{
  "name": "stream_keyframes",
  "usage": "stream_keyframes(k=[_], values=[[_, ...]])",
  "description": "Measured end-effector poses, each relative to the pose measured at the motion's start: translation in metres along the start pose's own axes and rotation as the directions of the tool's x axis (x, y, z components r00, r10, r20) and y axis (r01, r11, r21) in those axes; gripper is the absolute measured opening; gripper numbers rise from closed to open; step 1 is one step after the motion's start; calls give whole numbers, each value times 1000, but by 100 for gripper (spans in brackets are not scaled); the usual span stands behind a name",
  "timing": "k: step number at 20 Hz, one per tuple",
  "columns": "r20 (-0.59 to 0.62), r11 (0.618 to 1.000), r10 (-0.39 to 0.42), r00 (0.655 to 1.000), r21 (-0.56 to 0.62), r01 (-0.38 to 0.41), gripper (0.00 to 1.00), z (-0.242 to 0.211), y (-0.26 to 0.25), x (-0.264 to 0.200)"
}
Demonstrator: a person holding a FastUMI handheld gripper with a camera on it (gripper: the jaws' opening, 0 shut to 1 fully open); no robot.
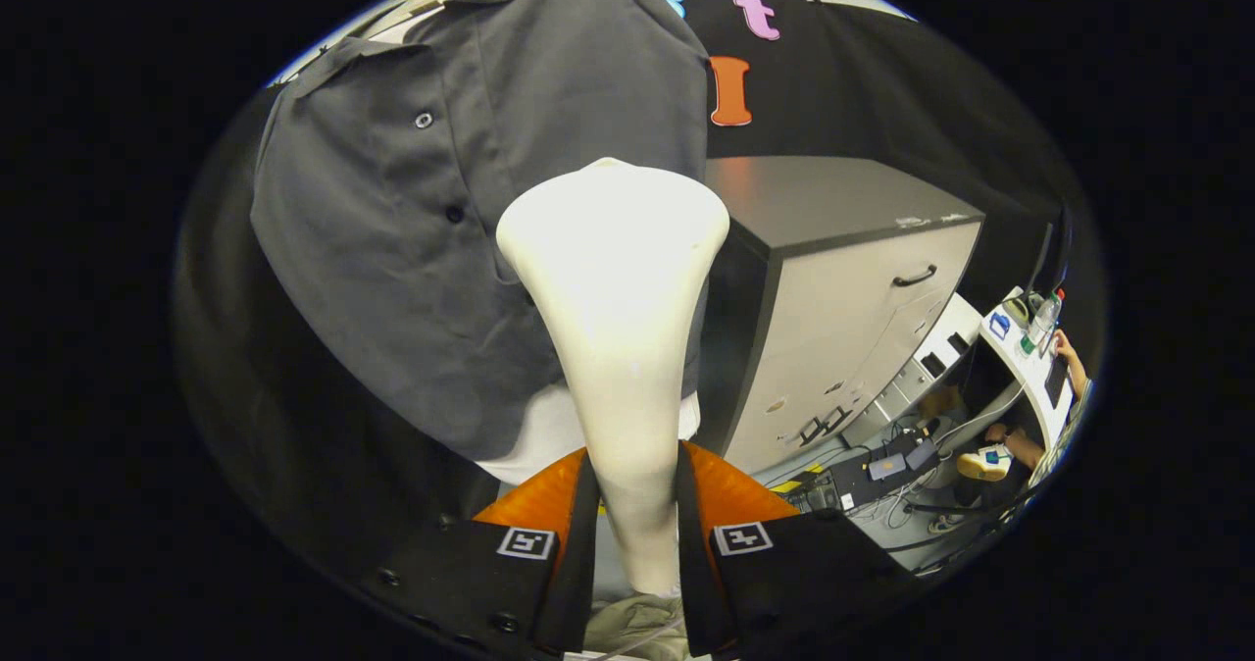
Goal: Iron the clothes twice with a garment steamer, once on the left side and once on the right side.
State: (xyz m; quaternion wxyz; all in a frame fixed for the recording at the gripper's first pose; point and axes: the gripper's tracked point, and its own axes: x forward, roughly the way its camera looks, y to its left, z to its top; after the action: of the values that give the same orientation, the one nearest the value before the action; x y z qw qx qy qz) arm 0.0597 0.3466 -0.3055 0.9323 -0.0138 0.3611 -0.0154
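A white garment steamer (616, 279) stands up between my fingers, its narrow handle pinched by both and its wide head flaring out beyond them. My gripper (635, 504) is shut on that handle. A dark grey button-up shirt (431, 210) hangs just beyond the steamer head, spread against the black cloth wall; the head sits over the shirt's lower right part, close to its right edge. Whether the head touches the fabric I cannot tell. A white layer (549, 435) shows below the shirt's hem.
A grey cabinet (843, 298) with a dark top and a black handle stands to the right of the shirt. Further right and lower are a desk (1029, 357) with bottles, a seated person's legs and shoe (985, 460), and cables and boxes on the floor.
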Motion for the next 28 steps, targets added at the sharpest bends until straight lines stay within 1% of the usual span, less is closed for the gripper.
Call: stream_keyframes(k=[4, 11, 15, 20, 25, 28], values=[[83, 1000, 15, 996, 3, -16, 45, 37, 30, -30], [189, 996, 85, 978, -23, -83, 45, 89, 90, -68], [232, 994, 113, 966, -41, -106, 45, 112, 115, -71], [262, 988, 150, 953, -78, -134, 45, 130, 147, -73], [274, 980, 188, 943, -120, -161, 45, 144, 175, -68], [260, 975, 204, 944, -138, -173, 45, 146, 184, -60]])
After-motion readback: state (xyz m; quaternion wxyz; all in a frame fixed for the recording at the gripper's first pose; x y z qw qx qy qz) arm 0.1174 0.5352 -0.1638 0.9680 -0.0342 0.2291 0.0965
